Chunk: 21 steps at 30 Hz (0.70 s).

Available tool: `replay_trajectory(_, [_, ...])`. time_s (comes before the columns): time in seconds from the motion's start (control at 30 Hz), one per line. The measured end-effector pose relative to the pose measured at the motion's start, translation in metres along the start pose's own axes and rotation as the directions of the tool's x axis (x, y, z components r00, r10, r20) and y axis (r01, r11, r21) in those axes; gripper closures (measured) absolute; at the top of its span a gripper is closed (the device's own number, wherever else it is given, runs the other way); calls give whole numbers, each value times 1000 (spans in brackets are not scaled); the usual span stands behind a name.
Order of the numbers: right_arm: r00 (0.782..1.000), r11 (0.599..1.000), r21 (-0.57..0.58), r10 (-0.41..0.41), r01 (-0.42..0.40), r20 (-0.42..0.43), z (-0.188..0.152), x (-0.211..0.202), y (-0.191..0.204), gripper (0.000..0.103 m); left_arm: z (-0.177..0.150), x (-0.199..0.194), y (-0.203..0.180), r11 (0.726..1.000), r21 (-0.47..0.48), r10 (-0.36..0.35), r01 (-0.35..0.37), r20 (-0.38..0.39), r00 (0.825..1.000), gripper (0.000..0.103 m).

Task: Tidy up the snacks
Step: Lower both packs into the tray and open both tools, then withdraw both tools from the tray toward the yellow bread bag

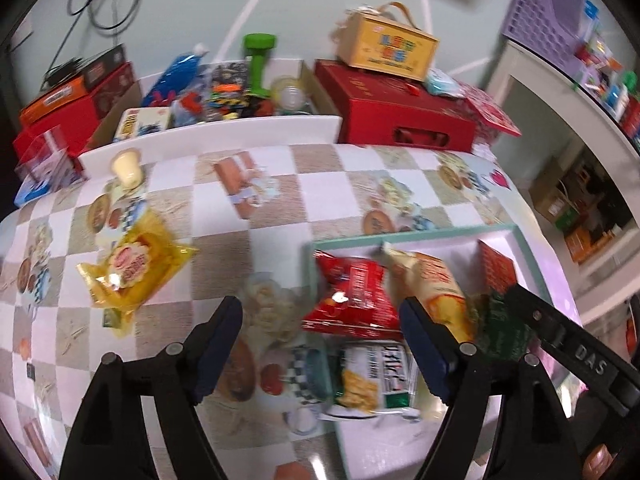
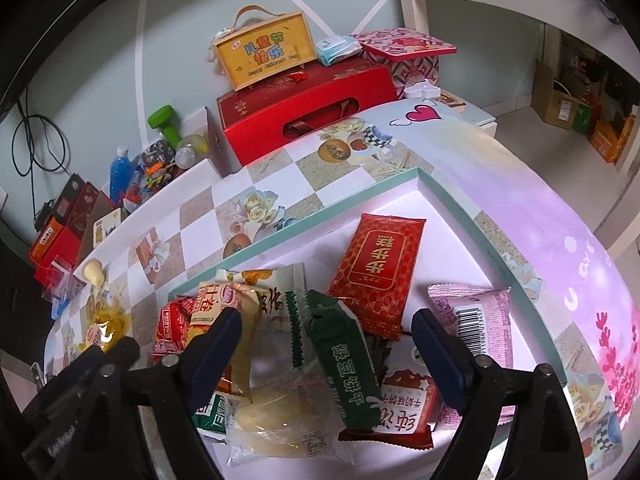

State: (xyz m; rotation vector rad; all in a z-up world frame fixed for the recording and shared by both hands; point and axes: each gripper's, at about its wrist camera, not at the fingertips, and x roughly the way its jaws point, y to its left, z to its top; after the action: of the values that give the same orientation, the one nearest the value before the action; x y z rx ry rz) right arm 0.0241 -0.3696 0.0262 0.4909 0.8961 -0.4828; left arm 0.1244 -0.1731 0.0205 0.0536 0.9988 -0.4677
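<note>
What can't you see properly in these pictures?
- Green-and-white snack pack: left wrist view, blurred, and the red bag covers its top.
- Yellow bag: right wrist view, the left gripper's black body hides its lower part.
- Pink pack: right wrist view, a jaw covers its lower edge.

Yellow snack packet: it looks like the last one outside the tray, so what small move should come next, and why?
Probably swing the left hand-held gripper left over the yellow snack packet. Its jaws stand open and empty, and that packet lies alone on the tablecloth while the other packets already sit in the tray.
</note>
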Motion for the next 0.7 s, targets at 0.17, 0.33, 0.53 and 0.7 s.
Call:
replay_trajectory(0.17, [1000,1000,-27,-6,6,-3,-1,2,7,2,2,-1,19,998,-50,39,-38,15,999,20])
replay_trajectory(0.33, [1000,998,-56,-3,3,8,-2,-1,17,0,4,-5,38,991,-100,89,-83,53,995,7])
replay_trajectory(0.53, [1000,997,-75,7,-7,11,-4,-2,28,0,5,-11,58,978,-168,142,-125,95,985,5])
replay_trajectory(0.7, [999,994,-100,35,-33,18,-6,-6,43,0,6,-16,74,971,-207,147,-124,102,984,0])
